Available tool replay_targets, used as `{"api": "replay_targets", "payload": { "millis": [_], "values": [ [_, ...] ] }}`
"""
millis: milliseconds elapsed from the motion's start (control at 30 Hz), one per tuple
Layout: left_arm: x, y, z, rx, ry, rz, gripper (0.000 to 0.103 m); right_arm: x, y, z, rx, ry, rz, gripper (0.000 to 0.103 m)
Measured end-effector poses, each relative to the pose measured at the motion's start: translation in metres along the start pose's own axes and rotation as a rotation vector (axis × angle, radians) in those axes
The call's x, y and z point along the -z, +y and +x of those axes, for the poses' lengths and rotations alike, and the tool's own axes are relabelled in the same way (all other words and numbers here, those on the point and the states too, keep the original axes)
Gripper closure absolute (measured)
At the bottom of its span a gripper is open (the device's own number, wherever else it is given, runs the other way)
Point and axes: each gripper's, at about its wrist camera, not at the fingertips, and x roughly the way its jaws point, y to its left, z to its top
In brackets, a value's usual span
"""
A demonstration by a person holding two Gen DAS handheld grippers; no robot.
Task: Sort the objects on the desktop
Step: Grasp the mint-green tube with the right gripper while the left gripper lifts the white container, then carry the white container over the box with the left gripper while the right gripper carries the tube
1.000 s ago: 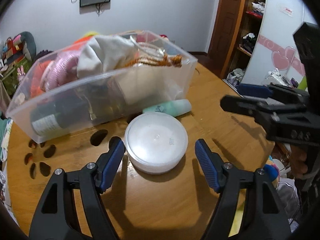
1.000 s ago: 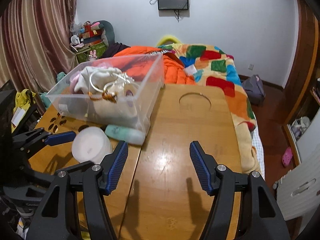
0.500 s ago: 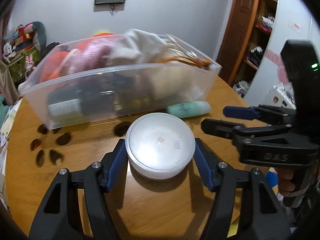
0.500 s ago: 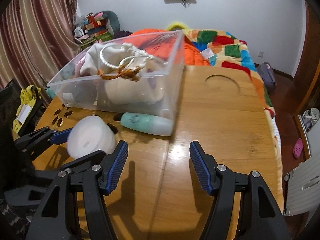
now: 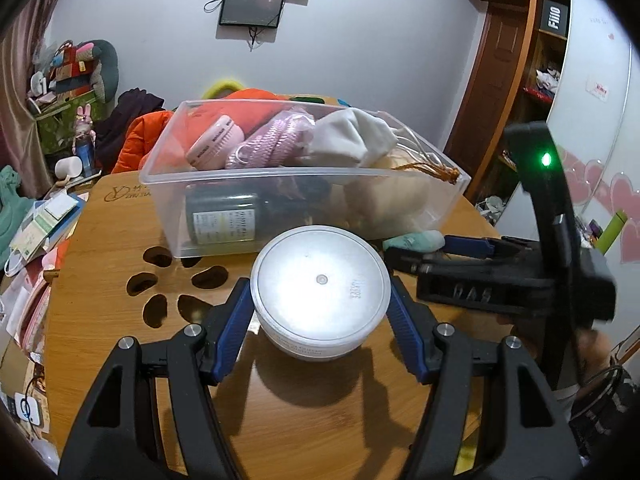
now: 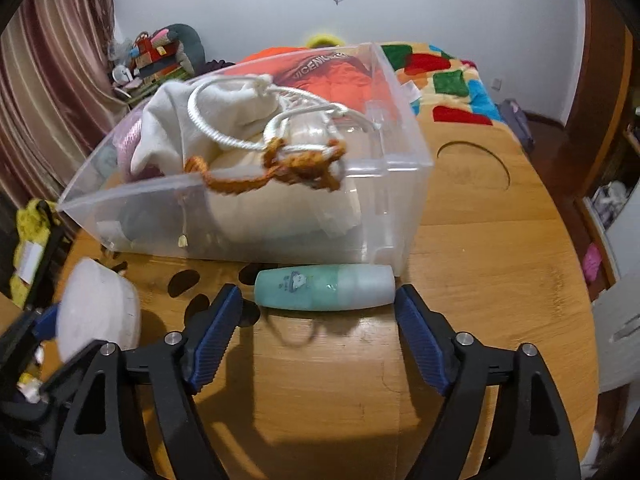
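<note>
On the table (image 5: 120, 240), left to right: left claw (image 5: 320, 312), tub (image 5: 320, 292), bottle (image 6: 324, 288), right claw (image 6: 320, 320), with the bin (image 5: 168, 200) standing just behind all of them.

Left claw: closed on the tub, both blue pads (image 5: 234, 332) pressed to its sides below the white lid. Whether lifted or resting on the wood, cannot tell; shadow right under it suggests very low at most. Tub just in front of the bin's near wall.

Bin: already holding a dark bottle (image 5: 224, 220) lying on its side, a pink brush (image 5: 214, 142), a pink pouch (image 5: 272, 142), and a white drawstring bag (image 6: 224, 120) with an orange cord (image 6: 280, 168) over the near rim. Quite full.

Bottle: teal, lying on its side, just in front of the bin's near corner, apart from the tub.

Right claw: spread wide, empty, one pad at each end of the bottle, not pressing it as far as can be told.

Judged progress: well along. Most things binned; two left outside. Tub gripped but not yet in; bottle bracketed, not yet gripped. Remaining: close on the bottle, carry both over the rim, drop in on top.
</note>
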Motion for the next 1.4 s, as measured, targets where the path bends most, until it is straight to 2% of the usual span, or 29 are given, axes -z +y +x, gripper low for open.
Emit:
{"api": "replay_targets", "payload": {
  "millis": [133,200,533,733,1067,1400],
  "values": [
    [0.0,0.003,0.001,0.001,0.0,-0.016,0.038,0.006,0.012,0.001,0.064,-0.02,-0.089,0.026],
    [0.001,0.004,0.001,-0.002,0.0,-0.018,0.038,0.006,0.011,-0.001,0.071,-0.024,-0.082,0.032],
    [-0.002,-0.004,-0.004,-0.03,-0.013,0.008,0.038,0.014,0.0,-0.026,0.014,-0.058,-0.09,0.032],
    [-0.007,-0.011,-0.009,-0.039,-0.028,0.012,0.038,0.019,0.002,-0.057,-0.009,-0.123,-0.118,0.032],
    [-0.025,-0.02,-0.03,-0.077,-0.102,0.037,0.038,0.015,0.004,-0.109,-0.053,-0.245,-0.155,0.032],
    [-0.048,-0.012,-0.039,-0.119,-0.158,0.04,0.038,-0.004,-0.009,-0.121,-0.116,-0.282,-0.138,0.032]
  ]
}}
